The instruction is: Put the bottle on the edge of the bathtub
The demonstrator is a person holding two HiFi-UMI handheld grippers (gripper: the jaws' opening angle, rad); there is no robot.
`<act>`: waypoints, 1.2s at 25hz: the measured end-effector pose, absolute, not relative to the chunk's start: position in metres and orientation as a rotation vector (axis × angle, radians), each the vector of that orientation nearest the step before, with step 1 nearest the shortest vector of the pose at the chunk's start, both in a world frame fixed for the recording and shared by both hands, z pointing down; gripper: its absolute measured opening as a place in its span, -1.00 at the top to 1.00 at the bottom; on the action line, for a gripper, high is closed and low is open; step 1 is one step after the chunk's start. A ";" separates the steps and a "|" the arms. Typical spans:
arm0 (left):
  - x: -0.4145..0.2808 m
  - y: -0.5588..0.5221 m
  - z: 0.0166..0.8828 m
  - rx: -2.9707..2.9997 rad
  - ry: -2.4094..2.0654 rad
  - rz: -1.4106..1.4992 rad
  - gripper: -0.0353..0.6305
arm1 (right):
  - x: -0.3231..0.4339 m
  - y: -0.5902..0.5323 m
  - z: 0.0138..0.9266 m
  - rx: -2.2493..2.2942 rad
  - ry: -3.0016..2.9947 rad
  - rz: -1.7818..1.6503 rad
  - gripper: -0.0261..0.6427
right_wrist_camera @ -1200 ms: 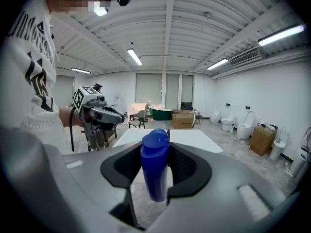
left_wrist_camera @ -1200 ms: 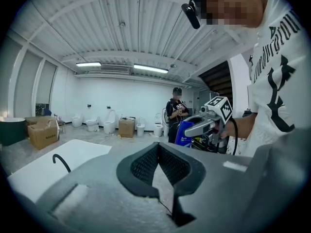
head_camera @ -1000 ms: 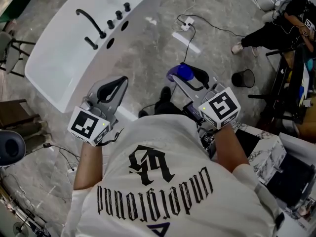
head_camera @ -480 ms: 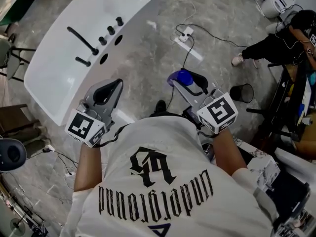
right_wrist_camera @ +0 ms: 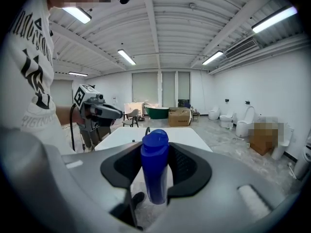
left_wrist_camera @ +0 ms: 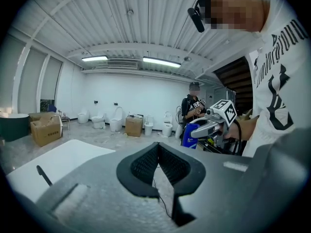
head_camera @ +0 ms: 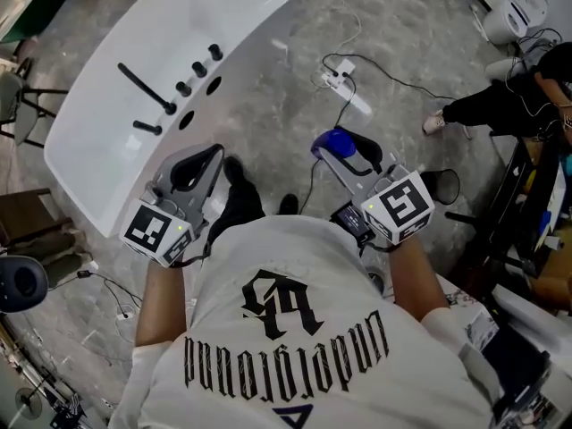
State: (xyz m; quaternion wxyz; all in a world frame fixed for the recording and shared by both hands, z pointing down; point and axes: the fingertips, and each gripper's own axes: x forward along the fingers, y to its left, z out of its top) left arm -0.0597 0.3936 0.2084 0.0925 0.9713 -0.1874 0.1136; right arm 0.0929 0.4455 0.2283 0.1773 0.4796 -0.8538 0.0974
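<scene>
Nearest the camera is the operator's white shirt (head_camera: 295, 347) with black lettering, and both forearms reach forward from it.

The left gripper (head_camera: 208, 156) is at the near left, with its marker cube (head_camera: 159, 231) at the wrist end. In the left gripper view its jaws (left_wrist_camera: 158, 147) are pressed together at the tips with nothing between them.

The right gripper (head_camera: 347, 150) is at the near right, level with the left one. In the right gripper view its jaws (right_wrist_camera: 155, 165) are spread around a blue bottle (right_wrist_camera: 154, 166), and both pads press on the bottle's sides. The bottle stands upright in the grip, cap upward. In the head view the bottle (head_camera: 334, 141) shows at the jaw tips over the grey marbled floor (head_camera: 277, 105). It is right of the bathtub and clearly apart from it.

The white bathtub (head_camera: 107, 150) lies to the left, running from the near left towards the far centre. Its near corner is just beside the left gripper. A black spout (head_camera: 146, 88) and black knobs (head_camera: 198, 68) sit on its rim.

Farther off, a white power strip (head_camera: 338, 76) with trailing cable lies on the floor. A second person (head_camera: 500, 105) in dark clothing is at the far right edge.
</scene>
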 end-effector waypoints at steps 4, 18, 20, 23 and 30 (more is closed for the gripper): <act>-0.050 0.355 0.211 2.891 -0.516 0.317 0.88 | 0.093 0.410 0.227 1.369 -2.399 0.273 0.46; -0.091 0.190 0.195 2.934 -0.413 0.263 0.88 | 0.052 0.243 0.210 1.452 -2.330 0.253 0.46; -0.102 0.173 0.196 2.935 -0.398 0.243 0.88 | 0.039 0.223 0.208 1.452 -2.323 0.244 0.46; -0.111 0.155 0.193 2.948 -0.365 0.242 0.88 | 0.021 0.198 0.210 1.460 -2.310 0.240 0.46; -0.127 0.123 0.195 2.952 -0.341 0.235 0.88 | -0.006 0.164 0.219 1.440 -2.304 0.269 0.46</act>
